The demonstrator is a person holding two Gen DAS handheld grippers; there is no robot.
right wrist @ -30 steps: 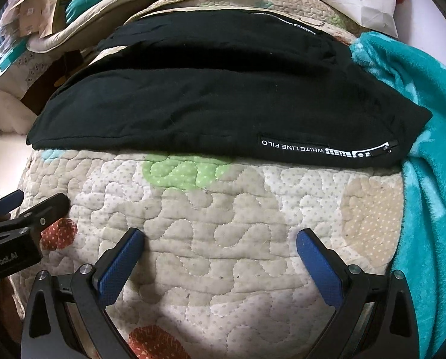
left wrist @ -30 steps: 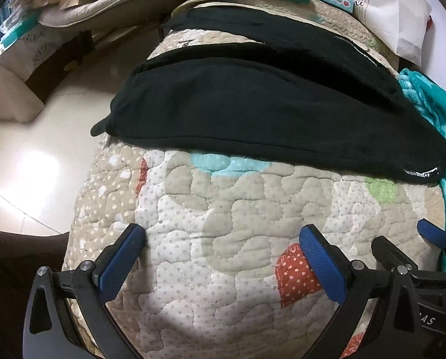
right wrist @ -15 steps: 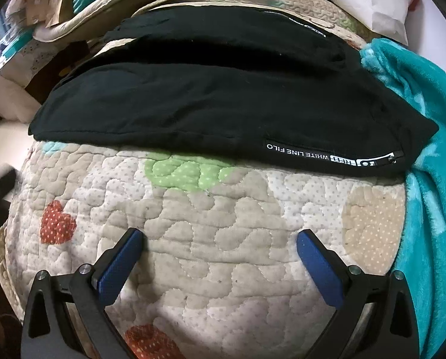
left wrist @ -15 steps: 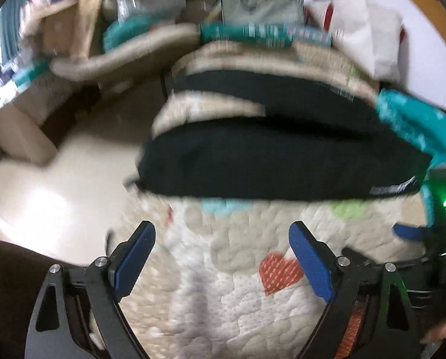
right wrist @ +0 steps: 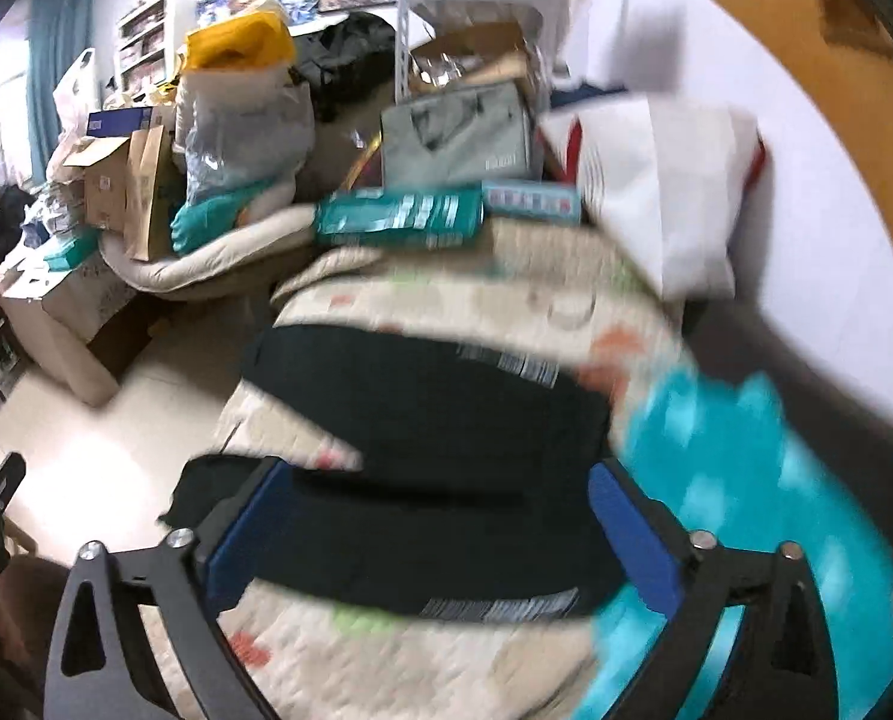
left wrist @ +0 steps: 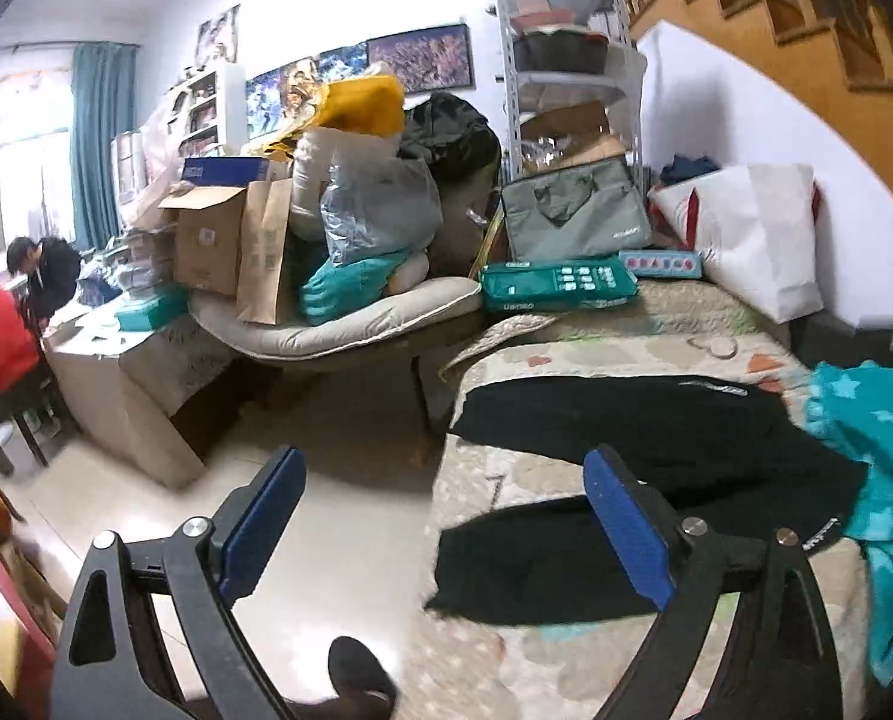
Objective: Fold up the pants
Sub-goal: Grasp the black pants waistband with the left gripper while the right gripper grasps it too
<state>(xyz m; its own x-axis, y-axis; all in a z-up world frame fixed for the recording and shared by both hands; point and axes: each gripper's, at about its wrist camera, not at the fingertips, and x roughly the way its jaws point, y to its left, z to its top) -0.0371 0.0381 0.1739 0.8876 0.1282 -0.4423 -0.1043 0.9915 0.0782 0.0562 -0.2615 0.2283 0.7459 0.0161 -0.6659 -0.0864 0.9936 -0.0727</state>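
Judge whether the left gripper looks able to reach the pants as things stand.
Probably yes. The left gripper is open and empty, and the pants lie spread flat on the quilt ahead to its right, with nothing lying on them.

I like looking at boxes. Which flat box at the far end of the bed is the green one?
The green box is the bigger one on the left, below the grey bag. The pale blue box with red shapes lies to its right, by the white bag.
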